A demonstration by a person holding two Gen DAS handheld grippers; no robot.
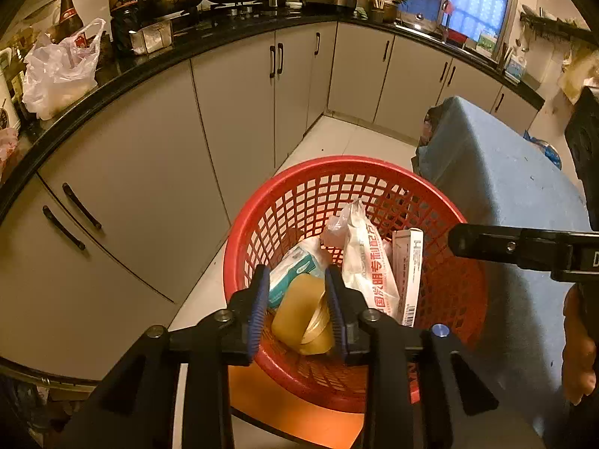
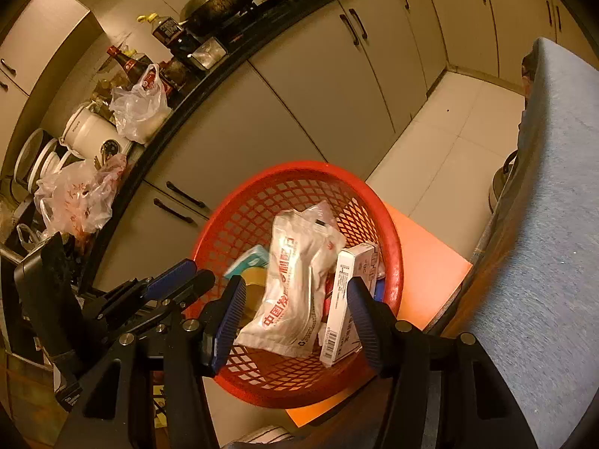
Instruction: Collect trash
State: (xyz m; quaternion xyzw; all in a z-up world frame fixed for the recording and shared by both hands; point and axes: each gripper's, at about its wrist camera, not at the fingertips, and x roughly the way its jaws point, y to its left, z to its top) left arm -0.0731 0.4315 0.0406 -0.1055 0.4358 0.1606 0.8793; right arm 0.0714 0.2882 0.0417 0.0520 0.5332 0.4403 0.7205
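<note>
A red mesh basket [image 1: 337,166] stands on an orange stool; it also shows in the right wrist view [image 2: 299,170]. It holds a white printed bag [image 1: 368,262], a white carton [image 1: 410,269], a teal tissue pack [image 1: 292,267] and a yellow tape roll [image 1: 305,314]. My left gripper [image 1: 297,303] hovers over the basket, jaws apart around the tape roll. My right gripper [image 2: 294,314] is open above the bag [image 2: 292,284] and carton [image 2: 346,299]. The right gripper shows in the left wrist view [image 1: 486,243], the left gripper in the right wrist view [image 2: 179,280].
A blue-covered table [image 1: 505,187] stands right of the basket. Grey cabinets [image 1: 224,112] under a black counter [image 1: 112,75] run along the left and back. Plastic bags [image 1: 60,71], bottles and pans sit on the counter. The orange stool [image 2: 426,273] pokes out beneath the basket.
</note>
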